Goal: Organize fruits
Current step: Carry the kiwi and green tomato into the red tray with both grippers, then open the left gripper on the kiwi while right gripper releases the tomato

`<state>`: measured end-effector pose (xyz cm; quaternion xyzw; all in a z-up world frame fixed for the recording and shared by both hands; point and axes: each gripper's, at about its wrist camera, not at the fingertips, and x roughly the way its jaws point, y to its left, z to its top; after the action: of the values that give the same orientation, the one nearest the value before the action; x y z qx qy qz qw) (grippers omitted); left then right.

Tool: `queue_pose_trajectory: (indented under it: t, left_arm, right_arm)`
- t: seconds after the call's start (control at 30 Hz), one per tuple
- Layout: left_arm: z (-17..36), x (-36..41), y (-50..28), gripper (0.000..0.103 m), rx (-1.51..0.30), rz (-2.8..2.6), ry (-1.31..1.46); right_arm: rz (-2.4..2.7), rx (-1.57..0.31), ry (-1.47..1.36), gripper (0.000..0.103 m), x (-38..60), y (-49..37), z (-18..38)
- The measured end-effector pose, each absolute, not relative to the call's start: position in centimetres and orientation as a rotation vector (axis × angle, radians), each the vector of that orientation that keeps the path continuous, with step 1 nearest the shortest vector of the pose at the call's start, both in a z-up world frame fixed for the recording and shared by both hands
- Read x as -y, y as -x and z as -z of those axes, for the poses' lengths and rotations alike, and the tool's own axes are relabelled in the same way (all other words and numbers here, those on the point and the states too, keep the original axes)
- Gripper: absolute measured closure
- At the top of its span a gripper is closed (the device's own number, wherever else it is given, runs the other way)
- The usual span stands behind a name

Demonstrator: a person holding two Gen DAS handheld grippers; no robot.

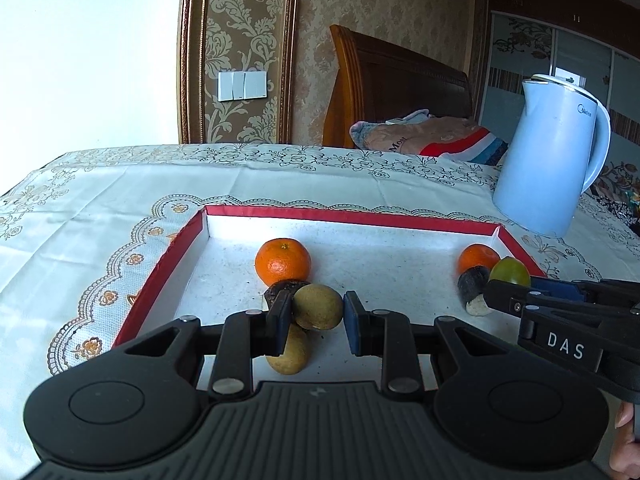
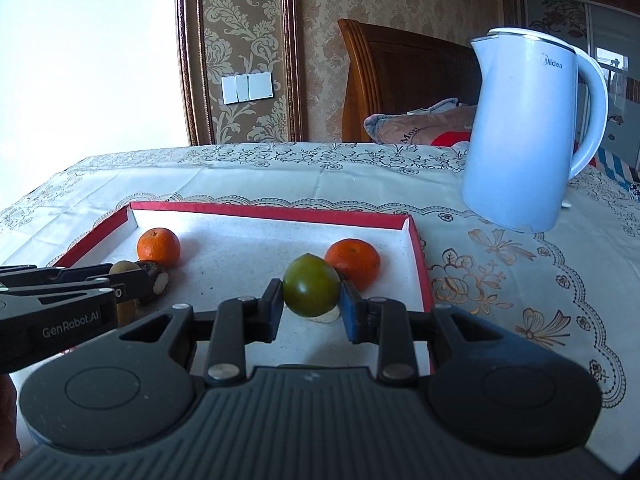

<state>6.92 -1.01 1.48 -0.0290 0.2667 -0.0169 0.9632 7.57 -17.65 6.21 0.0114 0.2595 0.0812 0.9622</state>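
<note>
Over a red-rimmed tray (image 1: 352, 216) on the bench, the left claw (image 1: 317, 312) grips a brownish fruit (image 1: 318, 306); the right claw (image 2: 311, 300) grips a green fruit (image 2: 311, 290). Next likely: carrying each to its group.

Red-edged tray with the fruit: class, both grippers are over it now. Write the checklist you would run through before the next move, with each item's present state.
1. Left gripper closed on the brownish-green fruit: ok.
2. Right gripper closed on the green fruit: ok.
3. Both held fruits lifted off the tray floor: cannot tell.
4. Two oranges apart from the pads: ok.
5. Kettle standing outside the tray, away from both grippers: ok.
6. Free floor in the tray's middle for setting down: ok.
</note>
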Motion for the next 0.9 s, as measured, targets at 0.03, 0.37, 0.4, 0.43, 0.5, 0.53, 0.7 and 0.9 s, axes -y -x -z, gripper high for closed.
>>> queue_pose_trajectory:
  t: [0.03,0.37,0.4,0.43,0.5,0.53,0.7,0.9]
  left_arm:
    - [-1.47,0.98,-6.92,0.076,-0.537,0.032,0.060]
    - [-1.66,0.75,-6.98,0.073,-0.530,0.000,0.062]
    - [-1.59,0.75,-7.04,0.069,-0.536,0.000,0.062]
    - [-1.57,0.76,-7.07,0.063,-0.537,-0.001,0.062]
    - [-1.61,0.71,-6.99,0.047,-0.532,-0.009,0.065]
    - [-1.70,0.58,-6.85,0.039,-0.519,-0.012,0.073]
    - [-1.98,0.47,-6.48,0.037,-0.487,-0.023,0.073]
    - [-1.89,0.60,-6.51,0.037,-0.490,-0.023,0.063]
  right_arm:
    - [-0.164,-0.527,-0.033,0.074,17.79,-7.56,-6.24]
    - [-0.145,-0.530,-0.061,0.055,18.48,-7.68,-6.15]
    - [-0.143,-0.526,-0.060,0.055,18.50,-7.62,-6.19]
    - [-0.142,-0.523,-0.059,0.055,18.49,-7.58,-6.22]
    - [-0.144,-0.526,-0.059,0.049,18.47,-7.59,-6.20]
    - [-0.143,-0.526,-0.058,0.044,18.46,-7.58,-6.18]
    - [-0.139,-0.519,-0.051,0.044,18.41,-7.40,-6.20]
    - [-0.125,-0.503,-0.035,0.027,18.26,-7.13,-6.26]
